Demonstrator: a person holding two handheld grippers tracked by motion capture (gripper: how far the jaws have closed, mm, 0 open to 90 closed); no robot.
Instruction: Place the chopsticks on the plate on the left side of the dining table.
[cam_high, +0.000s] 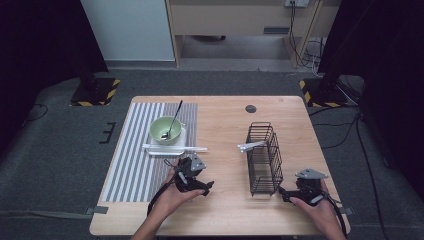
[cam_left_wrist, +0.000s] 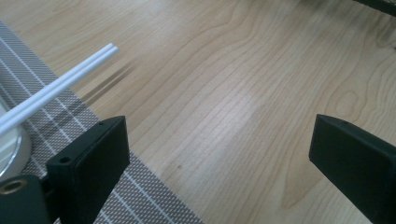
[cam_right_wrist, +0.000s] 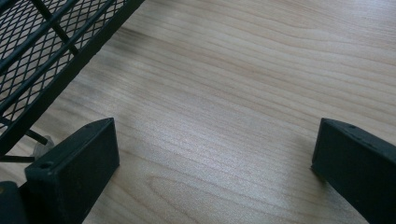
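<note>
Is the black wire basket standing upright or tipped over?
Upright. The wire basket stands on the table with its open top facing up, and a white utensil sticks out over its left rim.

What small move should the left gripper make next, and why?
Probably ease the left gripper forward toward the white chopsticks lying across the plate's near edge. Its fingers are open with nothing between them, and the chopsticks are the nearest thing ahead.
</note>
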